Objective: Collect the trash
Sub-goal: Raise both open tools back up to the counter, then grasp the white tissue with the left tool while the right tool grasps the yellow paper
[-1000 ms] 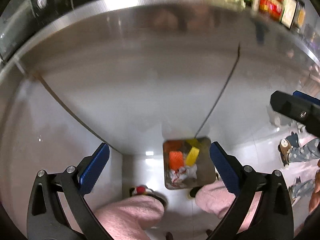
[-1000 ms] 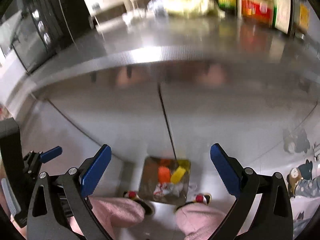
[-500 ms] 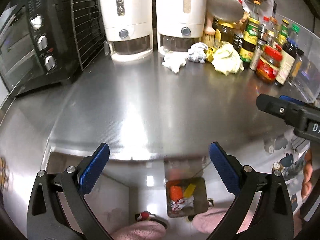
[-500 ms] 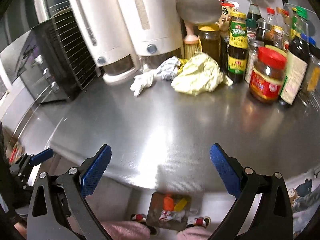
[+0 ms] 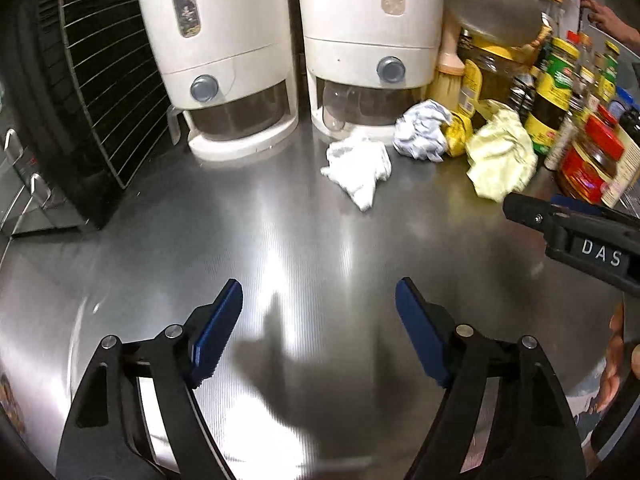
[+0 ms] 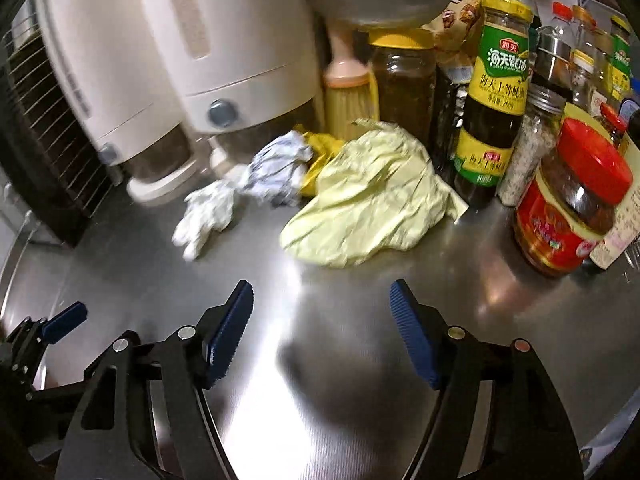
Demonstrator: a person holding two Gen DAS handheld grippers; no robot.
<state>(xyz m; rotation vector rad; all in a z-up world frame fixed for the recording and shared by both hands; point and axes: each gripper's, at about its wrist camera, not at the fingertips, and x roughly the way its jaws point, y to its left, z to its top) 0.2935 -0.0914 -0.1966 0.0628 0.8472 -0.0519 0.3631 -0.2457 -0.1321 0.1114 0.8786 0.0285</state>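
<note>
Left hand-held gripper (image 5: 319, 320): jaws spread wide, empty, touching nothing, above the steel worktop (image 5: 260, 240). Right hand-held gripper (image 6: 322, 320): likewise wide and empty. Crumpled white tissue (image 5: 358, 168), blue-white wad (image 5: 422, 136) and pale yellow paper (image 6: 368, 200) lie ahead, near the dispensers (image 5: 224, 56).

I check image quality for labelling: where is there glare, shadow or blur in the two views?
Left wrist view: bright glare streaks on the steel counter, a dark shadow between the left gripper fingers, edges bent by fisheye. Right wrist view: glare ahead of the right gripper, white tissue smeared by motion blur.
</note>
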